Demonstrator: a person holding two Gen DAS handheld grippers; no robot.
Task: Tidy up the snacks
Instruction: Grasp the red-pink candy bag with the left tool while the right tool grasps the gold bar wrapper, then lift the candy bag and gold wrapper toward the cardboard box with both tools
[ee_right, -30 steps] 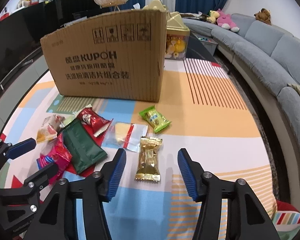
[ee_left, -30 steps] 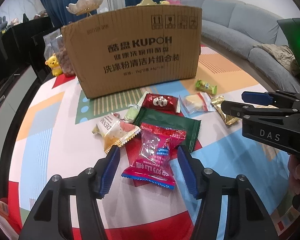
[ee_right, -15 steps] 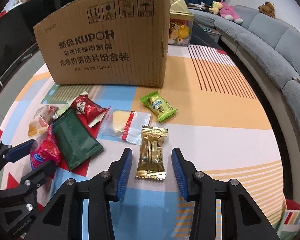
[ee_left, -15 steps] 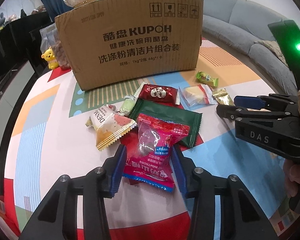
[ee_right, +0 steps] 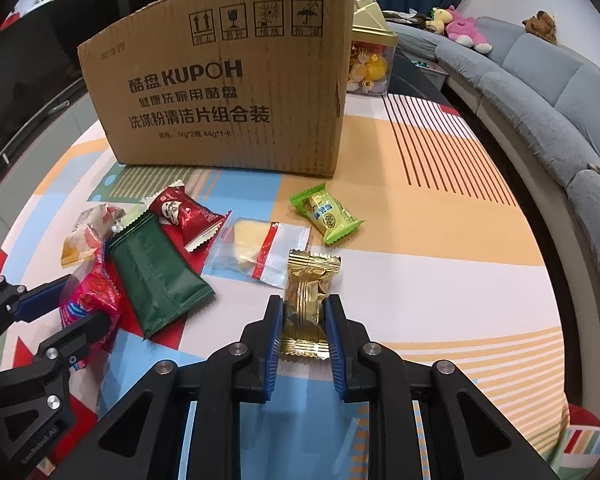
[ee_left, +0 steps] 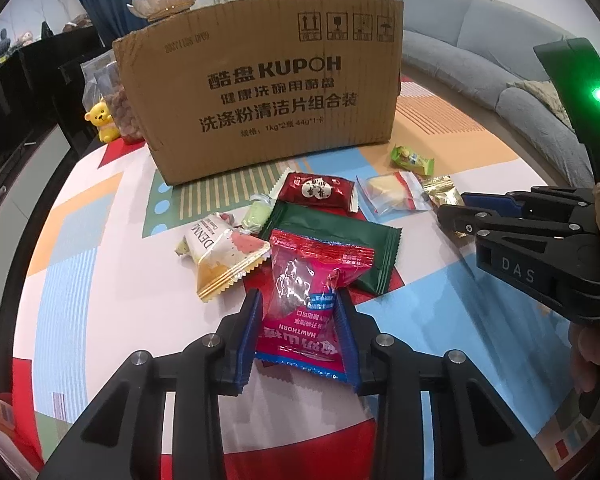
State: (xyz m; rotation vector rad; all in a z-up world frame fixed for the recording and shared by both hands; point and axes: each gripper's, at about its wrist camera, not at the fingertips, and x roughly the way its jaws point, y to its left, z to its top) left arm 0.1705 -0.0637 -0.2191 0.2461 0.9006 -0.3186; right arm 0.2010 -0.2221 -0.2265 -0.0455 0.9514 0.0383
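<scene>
On the table (ee_right: 440, 220), L tool (ee_left: 300, 332) pinches pink pkt (ee_left: 304, 300), R tool (ee_right: 302, 332) gold pkt (ee_right: 306, 300), lower ends half-hidden.

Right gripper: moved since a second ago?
Yes. The right gripper advanced toward the cardboard box and closed; its jaws now press the gold snack packet.

My left gripper (ee_left: 298, 322) sits low centre, pads pinched inward; my right gripper (ee_right: 302, 330), low centre, likewise clamped.
</scene>
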